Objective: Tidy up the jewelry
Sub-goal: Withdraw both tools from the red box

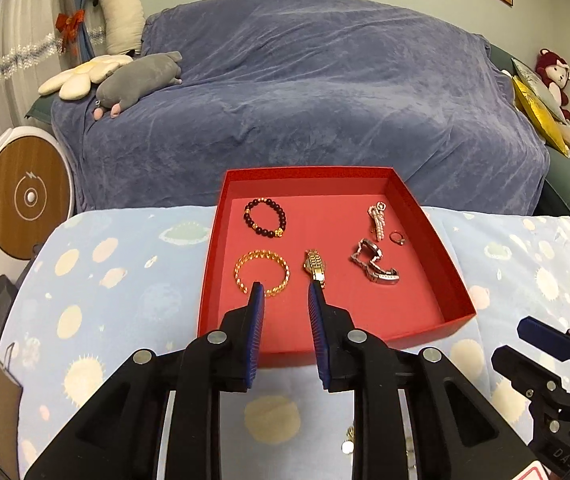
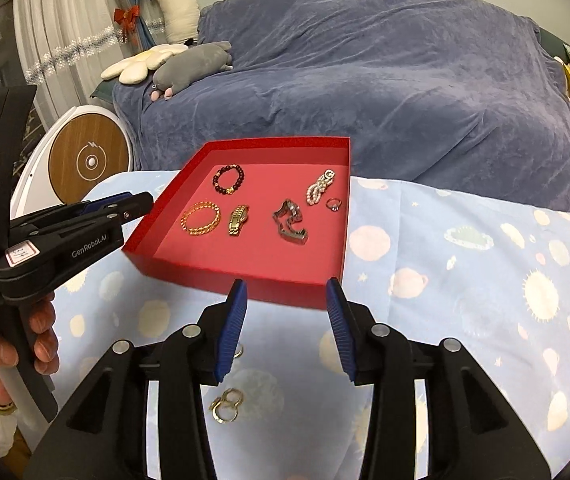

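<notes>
Left wrist view: left tool [image 1: 285, 286] is spread w/ nothing between its blue pads, tips hanging over the near half of the red tray [image 1: 457, 280]. Tray sits on the cloth-covered surface [image 1: 125, 280]. Inside it: dark bead bracelet [image 1: 265, 218] far left, gold bead bracelet [image 1: 262, 272] just past the left pad, gold watch [image 1: 315, 266] just past the right pad, silver watch [image 1: 373, 261] to the right, pearl piece [image 1: 377, 216] and ring [image 1: 397, 237] at far right. Gold watch's long axis runs roughly near-to-far, slightly tilted; silver watch is kinked, long axis diagonal twd near-right.

Right wrist view: right tool [image 2: 287, 294] is also spread and empty, tips just short of the tray's near wall. Gold hoop earrings [image 2: 227, 400] lie loose on the cloth below it, outside the tray, touching each other. Left tool shows at the left edge, a hand [image 2: 41, 336] on its grip.

Risks, as a guess: the hoops are thin and flat on soft cloth, so pads could pinch fabric w/ them or take only one. Dropping anything over the tray's crowded left side could tangle w/ the bracelets.
</notes>
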Motion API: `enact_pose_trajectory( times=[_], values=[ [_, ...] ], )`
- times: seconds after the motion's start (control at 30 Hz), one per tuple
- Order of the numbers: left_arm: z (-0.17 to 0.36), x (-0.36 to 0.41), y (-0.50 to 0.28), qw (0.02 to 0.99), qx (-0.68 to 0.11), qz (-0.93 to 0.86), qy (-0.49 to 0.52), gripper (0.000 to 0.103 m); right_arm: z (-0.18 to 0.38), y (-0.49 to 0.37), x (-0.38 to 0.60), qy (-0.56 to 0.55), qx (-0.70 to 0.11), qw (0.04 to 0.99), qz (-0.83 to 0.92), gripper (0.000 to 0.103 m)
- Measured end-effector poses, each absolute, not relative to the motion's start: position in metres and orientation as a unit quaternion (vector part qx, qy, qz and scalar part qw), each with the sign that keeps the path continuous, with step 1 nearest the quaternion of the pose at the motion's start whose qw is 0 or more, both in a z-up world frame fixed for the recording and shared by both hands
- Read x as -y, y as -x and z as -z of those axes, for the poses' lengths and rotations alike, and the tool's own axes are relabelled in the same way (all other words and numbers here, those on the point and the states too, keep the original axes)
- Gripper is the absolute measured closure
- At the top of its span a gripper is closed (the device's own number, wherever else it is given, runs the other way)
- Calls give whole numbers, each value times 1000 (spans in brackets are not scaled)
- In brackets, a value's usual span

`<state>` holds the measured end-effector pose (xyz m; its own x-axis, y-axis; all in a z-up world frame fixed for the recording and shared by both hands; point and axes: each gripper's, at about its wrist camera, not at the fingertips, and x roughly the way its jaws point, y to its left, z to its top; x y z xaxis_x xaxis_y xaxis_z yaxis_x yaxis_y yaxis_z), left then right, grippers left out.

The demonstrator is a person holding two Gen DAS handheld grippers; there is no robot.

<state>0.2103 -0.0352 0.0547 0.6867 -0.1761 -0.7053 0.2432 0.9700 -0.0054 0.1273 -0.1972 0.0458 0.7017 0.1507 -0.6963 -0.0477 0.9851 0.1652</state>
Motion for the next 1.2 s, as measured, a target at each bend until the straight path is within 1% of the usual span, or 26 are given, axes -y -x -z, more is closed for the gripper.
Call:
enact_pose_trajectory(
  times=[0.17, 0.4, 0.63, 0.8, 0.93, 1.2],
  values=[
    [-51, 26, -174, 919, -379, 99, -52, 81, -40, -93, 185, -66, -387, 918, -56, 62],
    [-27, 6, -142, 905, -415, 88, -25, 81, -18, -68, 172, -67, -410, 907, -65, 62],
    [-13, 0, -129, 905, -414, 88, -37, 81, 7, -69, 155, -48, -435, 895, -82, 62],
    [2, -5, -128, 893, -438, 93, -38, 81, 21, -76, 141, -41, -450, 887, -93, 62],
    [4, -5, -127, 891, -442, 99, -39, 81, 29, -85, 139, -44, -461, 881, -95, 62],
    [6, -7, -127, 887, -448, 108, -38, 81, 39, -97, 133, -35, -463, 881, -96, 69]
  ],
)
